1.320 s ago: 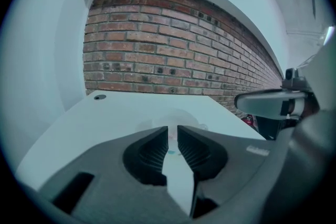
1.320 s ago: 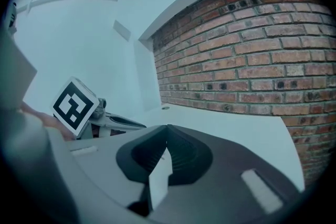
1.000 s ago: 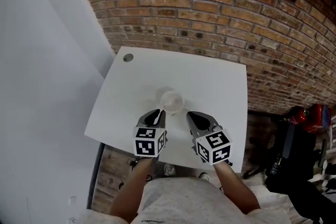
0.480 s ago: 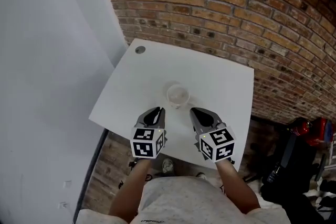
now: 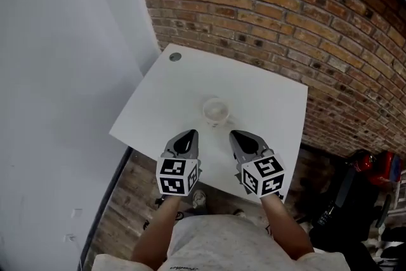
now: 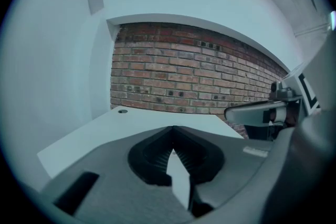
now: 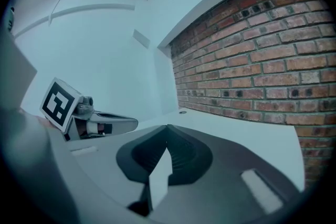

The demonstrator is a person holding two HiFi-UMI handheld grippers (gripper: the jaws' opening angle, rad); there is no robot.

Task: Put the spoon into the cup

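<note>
While well inside table [image 5: 171,98] edges, cup [image 5: 216,111]

Table [image 5: 166,110]: white, square, bare over most of its top.
Cup [image 5: 216,111]: upright, near the middle.
Round cap [image 5: 175,56]: far left corner.

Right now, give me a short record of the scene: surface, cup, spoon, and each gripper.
surface: white table, brick wall behind it
cup: pale, upright, mid-table, just ahead of both grippers
spoon: none clearly visible
left gripper: shut, holding nothing, over the table's near edge
right gripper: shut, holding nothing, beside the left one
</note>
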